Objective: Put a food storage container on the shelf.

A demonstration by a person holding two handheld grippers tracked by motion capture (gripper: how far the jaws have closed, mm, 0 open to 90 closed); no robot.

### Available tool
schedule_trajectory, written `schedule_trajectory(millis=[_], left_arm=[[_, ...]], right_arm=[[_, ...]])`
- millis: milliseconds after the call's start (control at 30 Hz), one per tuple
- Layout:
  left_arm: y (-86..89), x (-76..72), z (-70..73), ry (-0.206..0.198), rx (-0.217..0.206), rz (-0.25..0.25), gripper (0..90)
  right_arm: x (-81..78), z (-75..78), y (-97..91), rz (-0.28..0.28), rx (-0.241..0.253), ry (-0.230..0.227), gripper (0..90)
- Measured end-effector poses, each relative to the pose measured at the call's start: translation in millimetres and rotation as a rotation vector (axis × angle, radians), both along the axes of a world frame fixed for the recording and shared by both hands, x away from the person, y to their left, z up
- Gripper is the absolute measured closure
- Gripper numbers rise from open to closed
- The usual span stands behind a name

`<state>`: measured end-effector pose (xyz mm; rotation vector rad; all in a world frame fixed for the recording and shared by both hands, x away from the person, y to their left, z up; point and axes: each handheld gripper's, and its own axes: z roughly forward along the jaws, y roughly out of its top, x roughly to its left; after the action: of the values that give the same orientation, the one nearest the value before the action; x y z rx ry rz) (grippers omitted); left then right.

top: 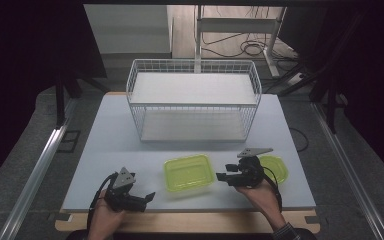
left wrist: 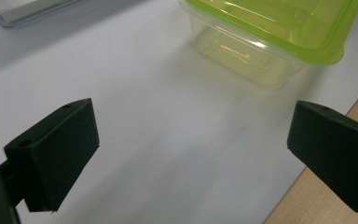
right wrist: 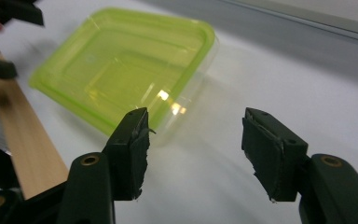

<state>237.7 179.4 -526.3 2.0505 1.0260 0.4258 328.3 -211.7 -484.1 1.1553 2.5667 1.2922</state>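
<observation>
The lidded box (top: 188,172) sits on the table (top: 110,145) between both grippers, ahead of the left gripper (top: 147,197) and right gripper (top: 221,176), whose jaws stand open and empty.

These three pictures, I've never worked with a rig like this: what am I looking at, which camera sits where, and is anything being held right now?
A person at a table holds a hand-held two-jaw gripper in each hand; there is no robot arm. The high view looks down from above the person's side: the left gripper is at lower left, the right gripper at lower right. The other two pictures come from cameras riding on each gripper, looking along its black jaws.

On the white table stand a white wire basket at the back, a lidded yellow-green container between the grippers, and a second yellow-green piece behind the right gripper.

Both grippers have open jaws with nothing between them. Nothing is held.
</observation>
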Motion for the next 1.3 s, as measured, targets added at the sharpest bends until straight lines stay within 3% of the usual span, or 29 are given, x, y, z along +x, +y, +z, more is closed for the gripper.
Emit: schedule_trajectory(millis=[233, 700, 900, 1033, 1100, 1300], left_arm=[[-1.3, 0.7, -2.2, -0.030, 0.054, 0.008, 1.6], [-5.5, 1.6, -4.1, -0.029, 0.100, 0.011, 2.6], [-6.6, 1.3, -4.0, -0.030, 0.109, 0.006, 2.8], [-7.3, 0.9, -3.8, -0.031, 0.112, 0.006, 2.8], [-7.4, 0.6, -3.5, -0.033, 0.110, 0.008, 2.8], [-4.7, 0.5, -2.2, -0.039, 0.095, 0.015, 2.7]], right_arm=[[14.3, -0.5, 6.0, -0.011, 0.069, 0.061, 42.3], [41.4, -13.6, 27.7, -0.022, 0.074, 0.197, 54.6], [49.5, -21.3, 33.1, -0.028, 0.106, 0.287, 64.4], [54.0, -23.6, 30.7, -0.061, 0.165, 0.372, 73.6], [55.4, -24.8, 29.8, -0.048, 0.207, 0.414, 77.6], [53.1, -19.6, 34.6, -0.010, 0.212, 0.404, 79.8]])
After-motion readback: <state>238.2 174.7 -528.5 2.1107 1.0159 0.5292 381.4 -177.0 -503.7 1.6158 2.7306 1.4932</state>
